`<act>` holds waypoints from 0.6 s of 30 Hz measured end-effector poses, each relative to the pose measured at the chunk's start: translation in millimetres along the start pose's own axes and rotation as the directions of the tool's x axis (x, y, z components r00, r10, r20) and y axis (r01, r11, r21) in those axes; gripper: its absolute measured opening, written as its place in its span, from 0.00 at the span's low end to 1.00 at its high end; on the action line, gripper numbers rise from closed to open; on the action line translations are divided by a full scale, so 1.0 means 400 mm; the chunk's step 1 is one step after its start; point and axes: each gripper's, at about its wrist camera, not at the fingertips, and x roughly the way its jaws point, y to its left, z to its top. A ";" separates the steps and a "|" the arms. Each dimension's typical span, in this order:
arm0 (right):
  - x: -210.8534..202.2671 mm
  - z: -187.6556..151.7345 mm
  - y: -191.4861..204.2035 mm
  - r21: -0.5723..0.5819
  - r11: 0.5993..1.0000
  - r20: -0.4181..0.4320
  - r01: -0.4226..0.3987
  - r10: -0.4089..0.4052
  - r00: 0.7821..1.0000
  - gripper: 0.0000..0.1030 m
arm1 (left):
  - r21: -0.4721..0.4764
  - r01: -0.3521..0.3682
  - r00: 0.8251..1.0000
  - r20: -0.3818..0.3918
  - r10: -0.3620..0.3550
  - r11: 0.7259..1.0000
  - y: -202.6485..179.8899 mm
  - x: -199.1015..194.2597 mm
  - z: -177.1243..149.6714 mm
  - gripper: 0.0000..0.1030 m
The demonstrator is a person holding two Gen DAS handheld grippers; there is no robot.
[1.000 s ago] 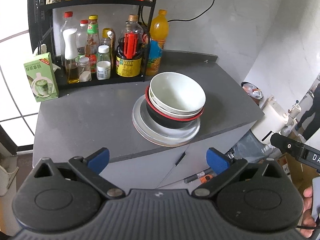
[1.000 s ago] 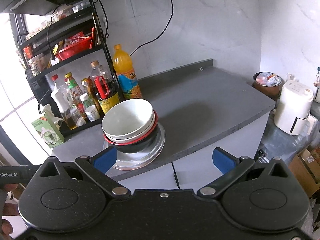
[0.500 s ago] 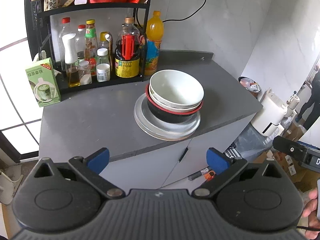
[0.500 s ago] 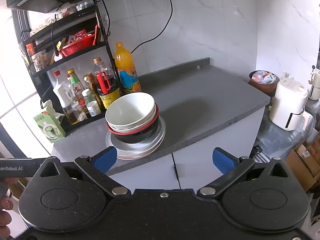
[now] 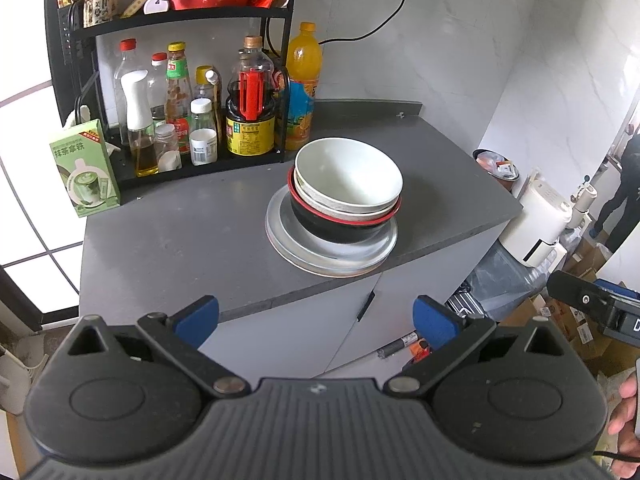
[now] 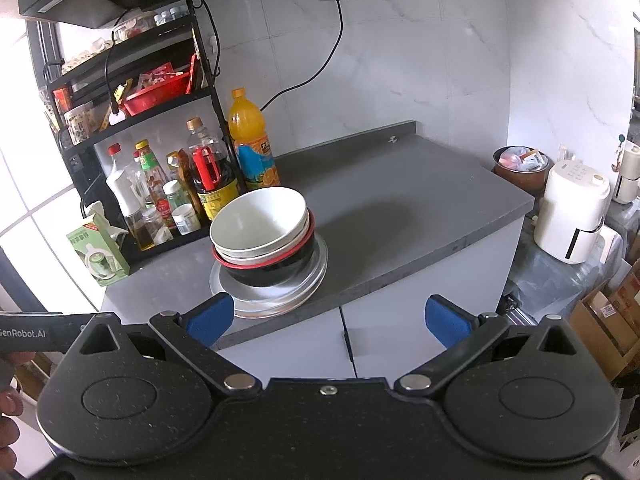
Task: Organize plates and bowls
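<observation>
Bowls point(image 5: 348, 184) stacked on plates point(image 5: 332, 258) sit at the front edge of the grey counter point(image 5: 192, 248), and both of your grippers hang empty in front of it.

You have a white bowl on top, nested in another pale bowl, which sits in a black bowl with a red rim point(image 6: 272, 270); under them lie the flat pale plates, close to the front edge, left of the counter's middle. Behind the stack, at the back left corner, stands a black rack point(image 5: 172, 80) of bottles, with an orange drink bottle point(image 5: 304, 92) just beside it and a green carton point(image 5: 86, 168) at the left edge. Your left gripper point(image 5: 316, 316) has its blue pads wide apart, holding nothing. Your right gripper point(image 6: 328, 318) is likewise spread, well short of the stack.
</observation>
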 end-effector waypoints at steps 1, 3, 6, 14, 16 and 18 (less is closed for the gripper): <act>0.000 0.000 0.000 0.001 1.000 0.000 0.000 0.000 1.000 1.00 | 0.001 -0.001 1.000 0.001 0.001 1.000 -0.001 -0.001 0.000 0.99; -0.001 0.000 0.000 0.001 1.000 0.002 -0.001 0.001 1.000 1.00 | 0.002 -0.001 1.000 0.002 0.001 1.000 -0.004 -0.003 0.000 0.99; -0.002 -0.002 0.003 -0.001 1.000 0.000 -0.002 0.002 1.000 1.00 | 0.012 -0.001 1.000 0.003 0.001 1.000 -0.007 -0.004 0.000 0.99; -0.006 -0.003 0.006 -0.005 1.000 -0.001 -0.005 0.005 1.000 1.00 | 0.020 -0.003 1.000 0.007 0.003 1.000 -0.013 -0.003 -0.002 0.99; -0.006 -0.002 0.004 -0.002 1.000 -0.004 -0.007 0.007 1.000 1.00 | 0.019 -0.003 1.000 0.006 0.003 1.000 -0.015 -0.003 -0.001 0.99; -0.005 -0.001 0.002 0.000 1.000 -0.007 -0.010 0.010 1.000 1.00 | 0.015 -0.003 1.000 0.003 0.003 1.000 -0.016 -0.002 0.000 0.99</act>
